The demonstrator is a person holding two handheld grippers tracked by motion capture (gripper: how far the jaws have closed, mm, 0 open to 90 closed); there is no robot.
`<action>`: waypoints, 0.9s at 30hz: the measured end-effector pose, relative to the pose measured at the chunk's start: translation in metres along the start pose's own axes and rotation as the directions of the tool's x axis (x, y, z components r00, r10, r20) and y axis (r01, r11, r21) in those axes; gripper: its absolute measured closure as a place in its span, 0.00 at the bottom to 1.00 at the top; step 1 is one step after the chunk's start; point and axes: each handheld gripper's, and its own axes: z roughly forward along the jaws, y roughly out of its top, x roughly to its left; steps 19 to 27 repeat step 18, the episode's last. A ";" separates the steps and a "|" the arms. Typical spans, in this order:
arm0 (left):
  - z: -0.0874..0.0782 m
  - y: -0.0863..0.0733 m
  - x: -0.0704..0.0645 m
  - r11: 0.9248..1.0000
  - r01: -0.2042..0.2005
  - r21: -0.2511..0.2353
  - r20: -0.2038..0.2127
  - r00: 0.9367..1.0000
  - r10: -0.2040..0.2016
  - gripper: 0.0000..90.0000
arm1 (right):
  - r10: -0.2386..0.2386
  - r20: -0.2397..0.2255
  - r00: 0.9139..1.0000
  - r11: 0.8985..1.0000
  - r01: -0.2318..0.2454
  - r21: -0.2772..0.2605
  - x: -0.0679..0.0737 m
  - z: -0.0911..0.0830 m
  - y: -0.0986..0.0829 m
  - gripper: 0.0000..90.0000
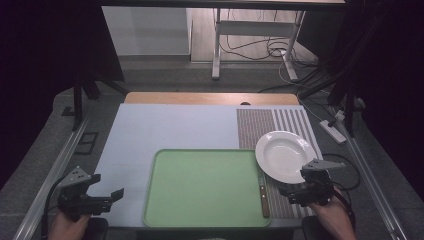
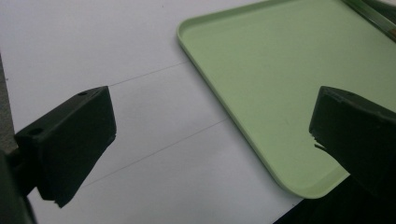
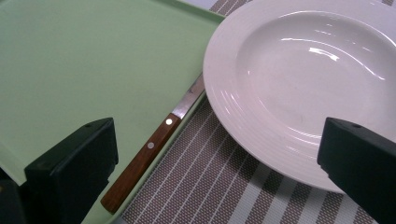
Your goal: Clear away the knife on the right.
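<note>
Table: pale blue-grey table (image 1: 165, 130) with a wooden strip along its far edge.
Tray: flat light-green plastic tray (image 1: 202, 187) with rounded corners, at the middle of the table's near edge; its surface is bare.
Mat: brown-and-white striped woven placemat (image 1: 260, 125) along the table's right side, reaching from the far edge towards the near right corner.
Plate: round white ceramic deep plate (image 1: 285, 155) on the mat, its left rim overlapping the tray's far right corner.
Knife: table knife with a brown riveted wooden handle (image 3: 140, 163) lying along the tray's right rim, blade end running under the plate's rim.
Left gripper: left gripper (image 1: 107, 197) at the near left corner of the table, left of the tray; fingers (image 2: 70, 140) released, spread wide, nothing between them.
Right gripper: right gripper (image 1: 295, 190) over the mat at the near right corner, just beside the plate's near rim; fingers (image 3: 70, 168) released, spread wide, nothing grasped.
</note>
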 end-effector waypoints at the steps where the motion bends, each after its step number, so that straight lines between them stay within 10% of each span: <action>1: 0.000 0.000 0.000 1.000 0.000 0.000 0.000 1.000 0.000 0.00 | 0.000 0.002 1.000 1.000 0.000 0.000 0.000 -0.001 -0.001 0.00; 27: 0.000 0.000 0.001 1.000 0.006 -0.004 0.003 1.000 -0.006 0.00 | 0.029 0.040 0.999 0.999 -0.029 0.013 -0.003 -0.012 -0.010 0.00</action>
